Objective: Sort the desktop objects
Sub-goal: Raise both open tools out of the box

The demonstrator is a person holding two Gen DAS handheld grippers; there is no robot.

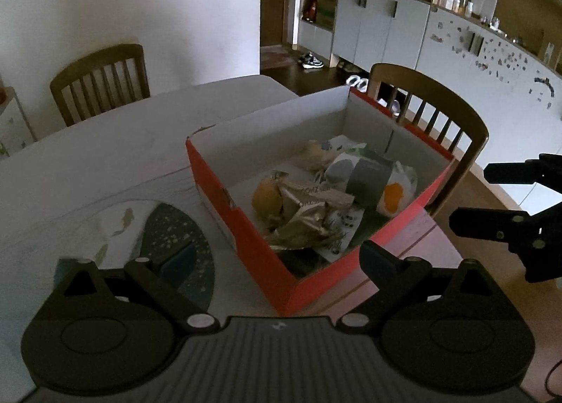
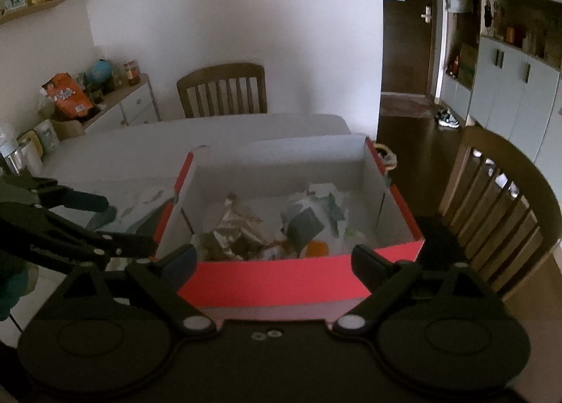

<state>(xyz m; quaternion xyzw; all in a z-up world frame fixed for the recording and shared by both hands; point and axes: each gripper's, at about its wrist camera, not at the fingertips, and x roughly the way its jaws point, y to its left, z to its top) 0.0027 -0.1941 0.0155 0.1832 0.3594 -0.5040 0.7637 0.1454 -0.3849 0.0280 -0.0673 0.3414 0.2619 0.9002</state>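
An open red cardboard box [image 1: 246, 227] with white inner walls stands on the pale table [image 1: 105, 157]. Inside lie a crumpled foil wrapper [image 1: 309, 213], a yellow round item [image 1: 267, 197] and a white packet with grey and orange spots [image 1: 372, 178]. My left gripper [image 1: 277, 255] is open, and its fingers straddle the box's near corner without touching it. My right gripper [image 2: 275, 257] is open above the box's [image 2: 274, 280] near wall, with the wrapper [image 2: 239, 227] and packet [image 2: 316, 217] beyond it. Each gripper shows in the other's view: right gripper [image 1: 481, 197], left gripper [image 2: 128, 224].
A round placemat [image 1: 175, 234], part white with fish and part dark teal, lies left of the box. Wooden chairs stand at the far side [image 1: 102, 80] and on the right [image 1: 432, 111]. The table edge runs just right of the box. A low cabinet [image 2: 123, 104] holds snacks.
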